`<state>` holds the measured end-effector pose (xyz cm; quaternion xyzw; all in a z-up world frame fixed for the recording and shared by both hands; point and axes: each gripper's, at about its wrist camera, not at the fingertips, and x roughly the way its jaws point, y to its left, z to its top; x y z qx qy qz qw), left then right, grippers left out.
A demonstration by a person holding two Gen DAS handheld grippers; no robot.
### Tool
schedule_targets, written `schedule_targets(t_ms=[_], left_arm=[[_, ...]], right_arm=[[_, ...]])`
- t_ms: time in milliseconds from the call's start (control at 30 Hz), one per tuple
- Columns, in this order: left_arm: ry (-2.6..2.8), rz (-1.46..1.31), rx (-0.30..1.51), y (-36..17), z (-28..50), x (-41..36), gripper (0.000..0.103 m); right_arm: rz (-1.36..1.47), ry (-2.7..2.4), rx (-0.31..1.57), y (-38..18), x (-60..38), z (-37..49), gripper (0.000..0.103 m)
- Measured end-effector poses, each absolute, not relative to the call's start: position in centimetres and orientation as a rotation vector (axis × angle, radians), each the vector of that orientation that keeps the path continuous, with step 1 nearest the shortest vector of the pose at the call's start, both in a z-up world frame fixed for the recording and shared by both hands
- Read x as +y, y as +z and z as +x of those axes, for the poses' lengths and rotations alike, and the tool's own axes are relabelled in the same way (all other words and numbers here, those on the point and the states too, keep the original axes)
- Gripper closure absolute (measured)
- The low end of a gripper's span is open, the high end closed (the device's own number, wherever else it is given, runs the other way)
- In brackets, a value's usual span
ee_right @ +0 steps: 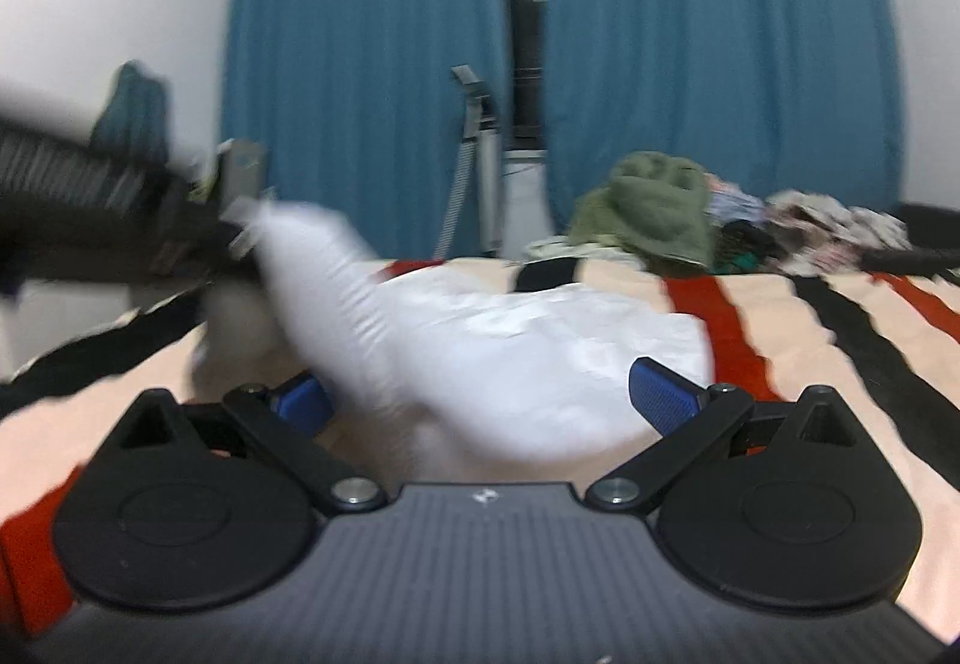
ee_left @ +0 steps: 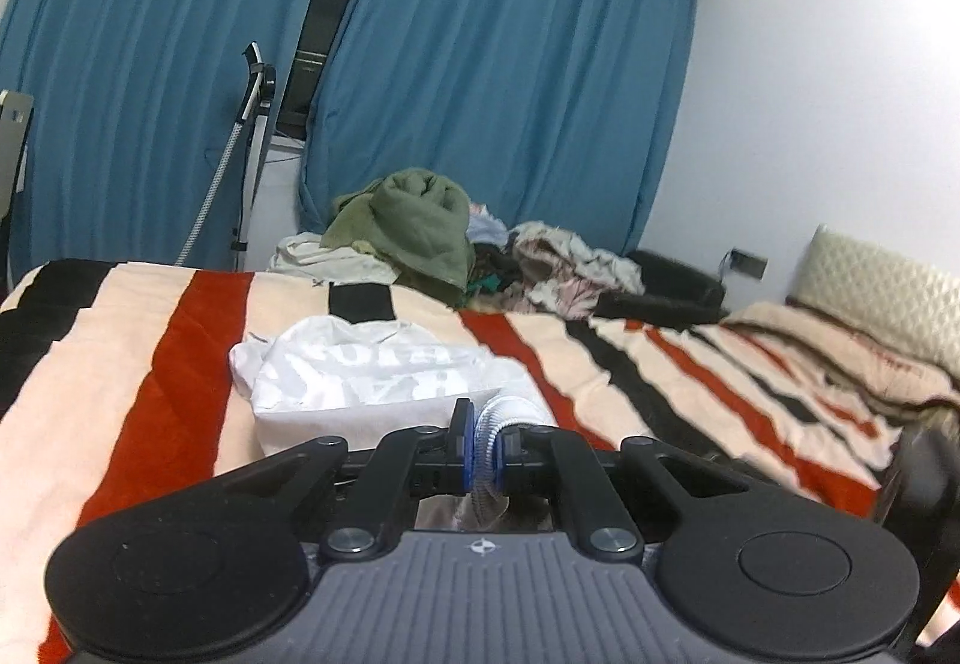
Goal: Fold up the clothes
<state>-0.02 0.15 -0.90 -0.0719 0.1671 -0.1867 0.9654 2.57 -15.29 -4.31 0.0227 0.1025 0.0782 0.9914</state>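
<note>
a: the left wrist view shows the left gripper [ee_left: 480, 442] pinching the white t-shirt [ee_left: 372, 382] hem on the striped blanket [ee_left: 150, 364].

b: only the right wrist view shows the right gripper [ee_right: 486, 394] spread wide, shirt between its pads.

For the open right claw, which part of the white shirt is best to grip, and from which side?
Probably the loose near edge of the white shirt, approached low from the front. The right claw is open with that edge between its blue pads, and the left claw already pinches the ribbed hem, lifting one side.
</note>
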Motion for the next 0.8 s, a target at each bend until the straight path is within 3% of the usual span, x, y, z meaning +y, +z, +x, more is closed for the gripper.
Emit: schedule_targets(t_ms=[233,600,800], left_arm=[[-0.429,-0.031,0.317,-1.8,-0.9,-2.2,0.095],[-0.359,-0.096,0.244,-1.1,-1.5,-0.8,0.097],[-0.372,-0.105,0.234,-0.5,-1.6,-0.3,0.096]], right_arm=[[0.253,0.031,0.303,-2.4,-20.1,2.2,0.000],[0.213,-0.001,0.526,-6.3,-19.5,5.1,0.000],[0.199,-0.068,0.389,-3.4,-21.4,3.9,0.000]])
